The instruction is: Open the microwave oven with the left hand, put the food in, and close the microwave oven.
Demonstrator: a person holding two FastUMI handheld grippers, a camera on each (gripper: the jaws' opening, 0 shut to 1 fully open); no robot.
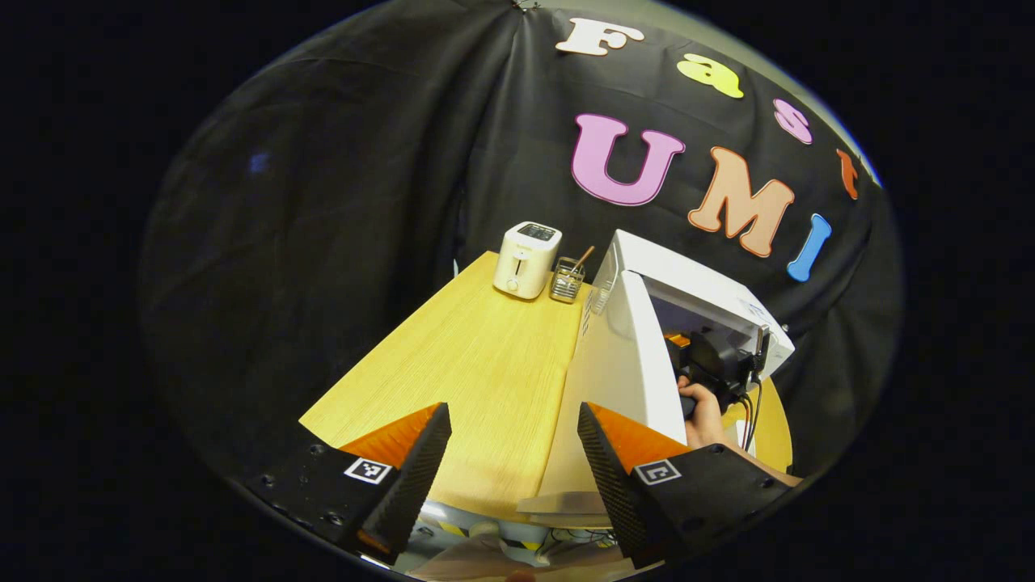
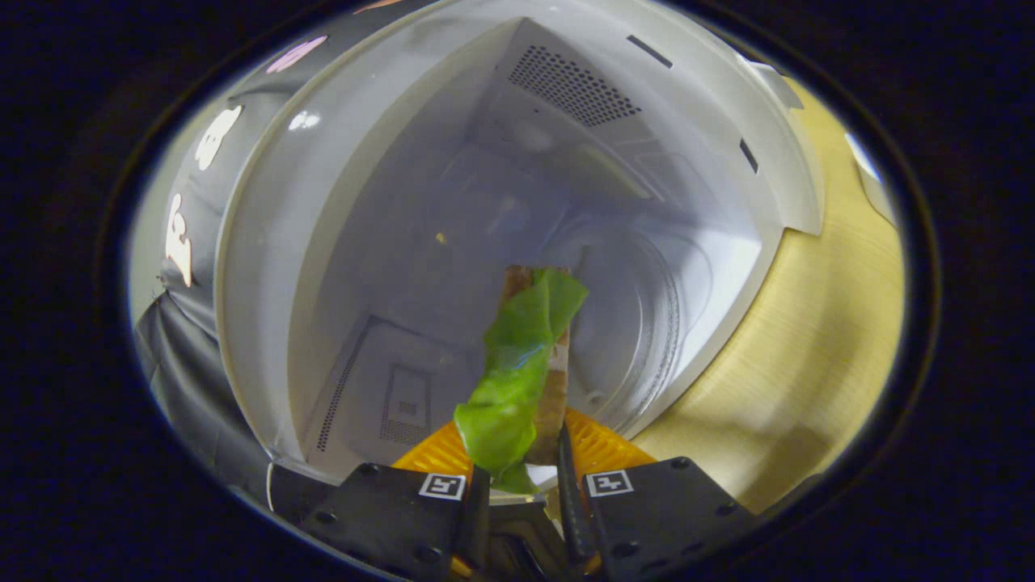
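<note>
With the microwave oven (image 1: 687,299) already standing open, we judge ourselves to be at the middle step: getting the food (image 2: 521,364) inside. Our right tool (image 2: 521,477) pinches the food, a leafy green piece against something brown, held upright at the mouth of the cavity (image 2: 453,242). Our left tool (image 1: 513,461) hangs spread and empty above the tabletop (image 1: 469,356), near the swung-out door (image 1: 639,364). Next we would carry the food deeper, lower it to the cavity floor and let go. Room inside looks generous; the door frame's lower lip sits close under the fingers, so we would clear it first.
</note>
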